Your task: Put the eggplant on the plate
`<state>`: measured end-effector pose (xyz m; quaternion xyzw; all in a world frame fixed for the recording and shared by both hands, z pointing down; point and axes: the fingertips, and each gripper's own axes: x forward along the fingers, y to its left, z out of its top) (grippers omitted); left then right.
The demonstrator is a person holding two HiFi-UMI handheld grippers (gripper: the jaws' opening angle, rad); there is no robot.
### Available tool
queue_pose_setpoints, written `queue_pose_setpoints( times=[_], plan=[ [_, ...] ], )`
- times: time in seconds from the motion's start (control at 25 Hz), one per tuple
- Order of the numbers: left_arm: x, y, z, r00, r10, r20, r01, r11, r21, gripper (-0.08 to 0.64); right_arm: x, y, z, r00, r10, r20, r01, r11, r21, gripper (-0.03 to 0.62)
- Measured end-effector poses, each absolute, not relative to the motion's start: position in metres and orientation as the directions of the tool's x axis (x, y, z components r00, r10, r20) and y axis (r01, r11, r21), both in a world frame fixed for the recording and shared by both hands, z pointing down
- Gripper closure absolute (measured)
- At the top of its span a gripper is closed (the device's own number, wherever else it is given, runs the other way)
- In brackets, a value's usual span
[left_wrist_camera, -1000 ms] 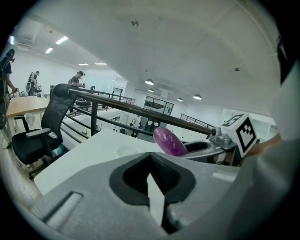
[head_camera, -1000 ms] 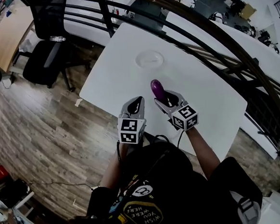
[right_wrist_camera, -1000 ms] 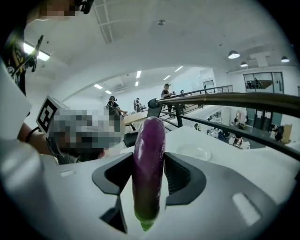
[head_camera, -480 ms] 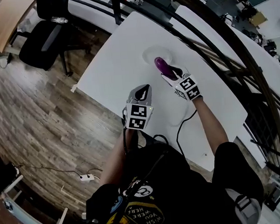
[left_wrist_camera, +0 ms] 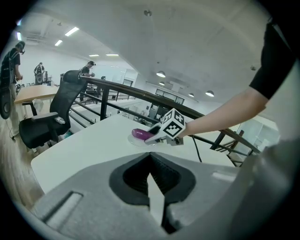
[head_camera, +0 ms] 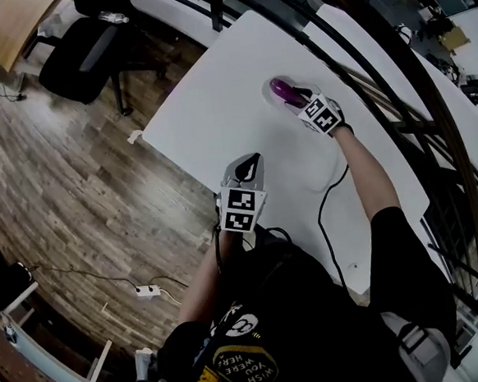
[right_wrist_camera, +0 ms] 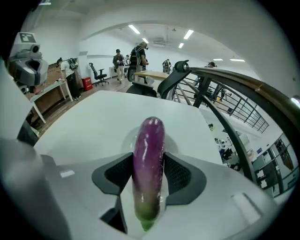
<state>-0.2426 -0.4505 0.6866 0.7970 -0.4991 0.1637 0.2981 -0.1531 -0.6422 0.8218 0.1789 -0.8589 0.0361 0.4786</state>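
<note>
A purple eggplant (head_camera: 281,89) (right_wrist_camera: 150,154) with a green stem end is clamped lengthwise between the jaws of my right gripper (head_camera: 294,99) (right_wrist_camera: 149,161), which is shut on it. The gripper holds it over a clear, shallow plate (head_camera: 270,98) (right_wrist_camera: 125,140) at the far side of the white table (head_camera: 214,89); whether it touches the plate I cannot tell. The left gripper view shows the eggplant (left_wrist_camera: 139,134) low over the plate (left_wrist_camera: 134,141), with the right gripper (left_wrist_camera: 157,136) behind it. My left gripper (head_camera: 248,164) (left_wrist_camera: 150,157) hangs near the table's front edge, shut and holding nothing.
A black office chair (head_camera: 87,41) stands on the wooden floor left of the table. A dark railing (head_camera: 395,75) runs behind the table's far edge. A black cable (head_camera: 332,195) trails from the right gripper across the table. People stand far back (right_wrist_camera: 127,58).
My right gripper has carried the eggplant away from my body and down, from mid-table to the plate. The left gripper has sunk a little near the front edge.
</note>
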Motion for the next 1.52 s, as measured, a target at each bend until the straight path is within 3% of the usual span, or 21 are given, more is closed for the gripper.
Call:
queue_pose_setpoints(
  times=[0.24, 0.36, 0.64, 0.88, 1.16, 1.36, 1.52],
  plan=[
    [-0.261, -0.436, 0.698, 0.431, -0.692, 0.579, -0.901, -0.301, 0.311, 0.555, -0.159, -0.659, 0.849, -0.413, -0.24, 0.878, -0.326, 0.94, 0.104, 0.38],
    [-0.271, -0.431, 0.696, 0.424, -0.697, 0.578, -0.905, -0.298, 0.304, 0.555, -0.157, -0.654, 0.841, -0.437, -0.251, 0.863, -0.386, 0.92, 0.072, 0.335],
    [-0.263, -0.43, 0.673, 0.445, -0.71, 0.546, -0.895, -0.334, 0.295, 0.555, -0.12, -0.607, 0.763, -0.541, -0.48, 0.69, -0.615, 0.786, 0.064, 0.338],
    [-0.247, -0.419, 0.627, 0.483, -0.724, 0.492, -0.875, -0.406, 0.262, 0.555, -0.103, -0.508, 0.639, -0.6, -0.671, 0.435, -0.759, 0.649, -0.045, 0.417],
    [-0.244, -0.419, 0.604, 0.529, -0.702, 0.476, -0.848, -0.459, 0.265, 0.555, -0.106, -0.43, 0.559, -0.483, -0.819, 0.309, -0.876, 0.452, -0.168, 0.587],
    [-0.24, -0.428, 0.578, 0.584, -0.694, 0.421, -0.807, -0.554, 0.205, 0.555, -0.11, -0.416, 0.556, -0.415, -0.849, 0.326, -0.91, 0.379, -0.169, 0.589],
    [-0.215, -0.408, 0.588, 0.627, -0.627, 0.463, -0.764, -0.61, 0.208, 0.555, -0.093, -0.403, 0.55, -0.405, -0.854, 0.327, -0.911, 0.348, -0.221, 0.589]
  ],
)
